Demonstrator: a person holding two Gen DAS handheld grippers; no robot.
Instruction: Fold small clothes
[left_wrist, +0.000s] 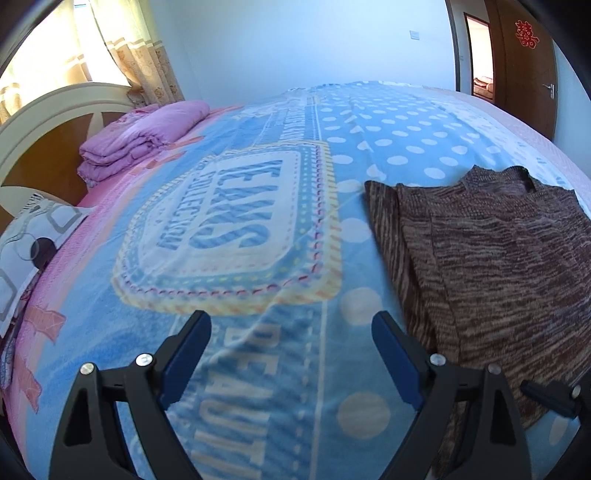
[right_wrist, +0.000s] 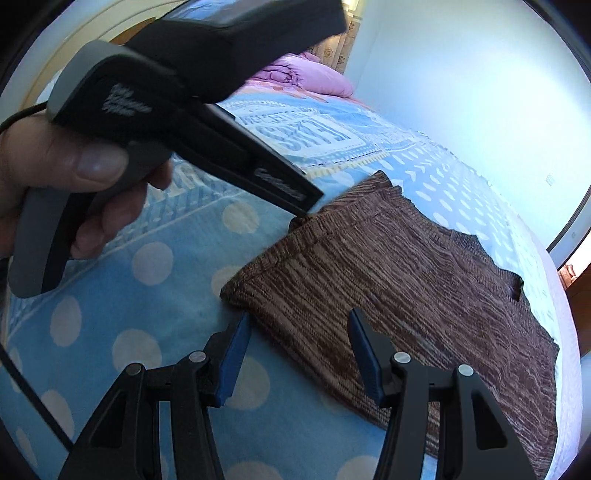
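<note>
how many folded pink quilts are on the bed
1: a folded pink quilt at the head of the bed, by the headboard, far from the brown knit garment. Nothing suggests another, though the views don't cover the whole bed.

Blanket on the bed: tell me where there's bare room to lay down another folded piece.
The widest free patch is the blue blanket between the brown knit garment and the folded pink quilt by the headboard. The polka-dot strip beyond the garment is bare too. It is crowded at the garment's near corner, where the left gripper and right gripper hover.
</note>
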